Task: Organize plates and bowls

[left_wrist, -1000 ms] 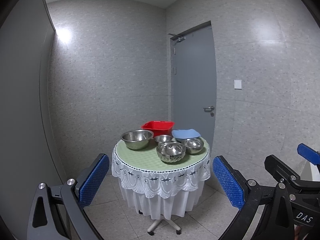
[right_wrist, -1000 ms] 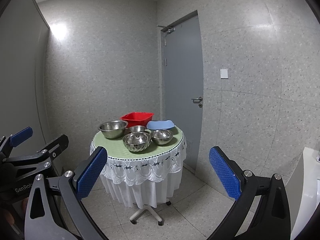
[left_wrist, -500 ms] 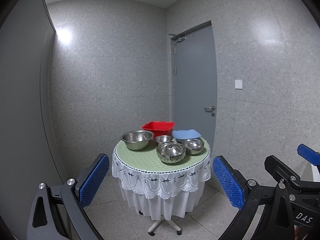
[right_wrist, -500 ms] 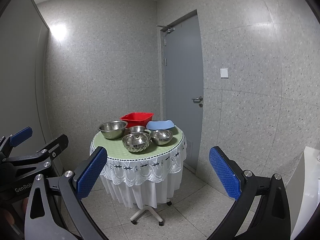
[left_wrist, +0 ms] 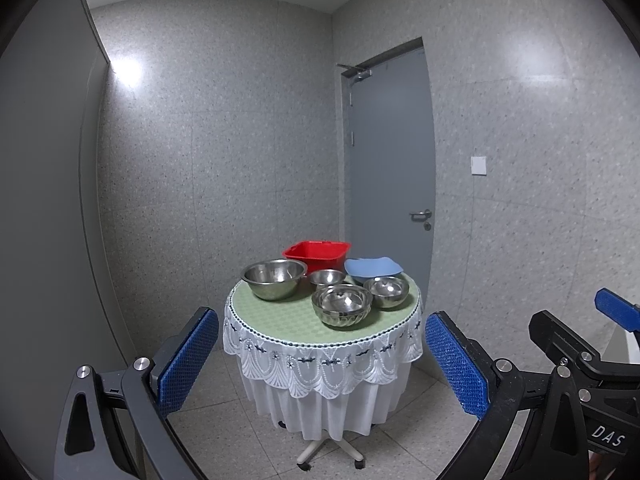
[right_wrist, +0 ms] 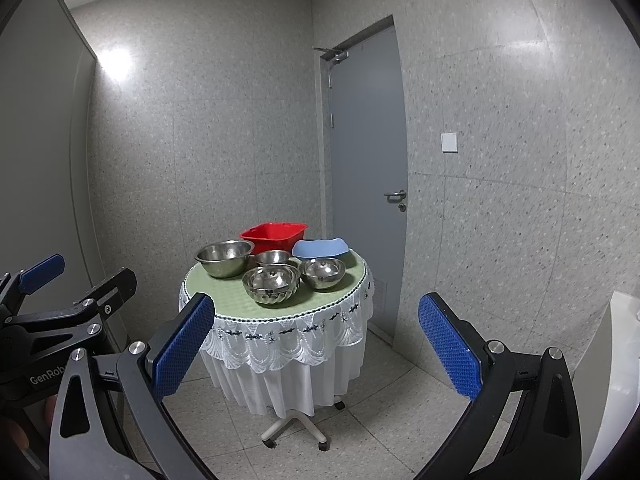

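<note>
A small round table [left_wrist: 280, 320] [right_wrist: 224, 296] with a green mat and white lace cloth stands some way ahead. On it are a large steel bowl [left_wrist: 274, 278] [right_wrist: 224, 258], a ribbed steel bowl [left_wrist: 342, 306] [right_wrist: 272, 283], a smaller steel bowl [left_wrist: 388, 292] [right_wrist: 323, 273], a tiny steel bowl [left_wrist: 327, 277] [right_wrist: 272, 257], a blue plate [left_wrist: 373, 267] [right_wrist: 320, 248] and a red tub [left_wrist: 317, 254] [right_wrist: 274, 236]. My left gripper [left_wrist: 322, 360] and right gripper [right_wrist: 316, 344] are open and empty, well short of the table.
A grey door [left_wrist: 390, 168] stands behind the table on the right. Speckled grey walls close the corner. The table stands on a wheeled base [right_wrist: 296, 426] on a tiled floor. A white object [right_wrist: 618, 380] is at the far right.
Both views have barely shifted; the table sits almost where it was. Both grippers stay open.
</note>
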Demonstrator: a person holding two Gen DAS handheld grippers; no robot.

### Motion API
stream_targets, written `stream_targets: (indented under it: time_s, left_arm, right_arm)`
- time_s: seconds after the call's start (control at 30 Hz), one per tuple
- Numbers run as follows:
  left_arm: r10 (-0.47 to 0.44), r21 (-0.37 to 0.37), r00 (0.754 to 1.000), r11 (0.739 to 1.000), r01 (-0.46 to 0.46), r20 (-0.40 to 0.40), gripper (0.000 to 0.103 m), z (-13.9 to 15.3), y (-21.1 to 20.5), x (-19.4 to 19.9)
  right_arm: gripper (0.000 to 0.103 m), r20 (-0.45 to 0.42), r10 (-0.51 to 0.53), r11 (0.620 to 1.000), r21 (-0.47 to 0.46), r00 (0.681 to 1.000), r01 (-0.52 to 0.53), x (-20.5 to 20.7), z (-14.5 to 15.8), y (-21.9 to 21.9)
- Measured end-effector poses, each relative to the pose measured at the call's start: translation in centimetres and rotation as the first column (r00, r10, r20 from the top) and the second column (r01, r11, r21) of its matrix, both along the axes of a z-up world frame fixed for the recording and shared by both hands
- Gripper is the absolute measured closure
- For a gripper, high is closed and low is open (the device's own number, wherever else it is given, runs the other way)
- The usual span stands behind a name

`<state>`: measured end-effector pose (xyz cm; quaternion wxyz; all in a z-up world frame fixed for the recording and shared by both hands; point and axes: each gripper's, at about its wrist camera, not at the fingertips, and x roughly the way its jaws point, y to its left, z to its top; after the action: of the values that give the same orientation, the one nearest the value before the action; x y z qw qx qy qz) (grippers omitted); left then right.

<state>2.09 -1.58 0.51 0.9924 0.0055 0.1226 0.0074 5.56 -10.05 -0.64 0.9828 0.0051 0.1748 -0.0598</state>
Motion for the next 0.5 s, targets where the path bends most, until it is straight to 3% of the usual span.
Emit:
stream_targets:
  time_s: [0.3, 0.5]
  left_arm:
    - [0.008, 0.006, 0.999, 1.0, -0.008, -0.045, 0.001, 1.9, -0.2, 2.5]
    - [-0.001, 0.003, 0.996, 1.0, 0.002, -0.093, 0.001, 3.3, 0.3, 6.1]
  right_arm:
    - [0.0, -0.041, 0.007, 1.0, 0.012, 0.999, -0.007, 2.0, 0.6, -0.2]
    - [0.0, -0.089, -0.001, 1.0, 0.022, 0.996, 0.003, 5.0, 1.0, -0.2]
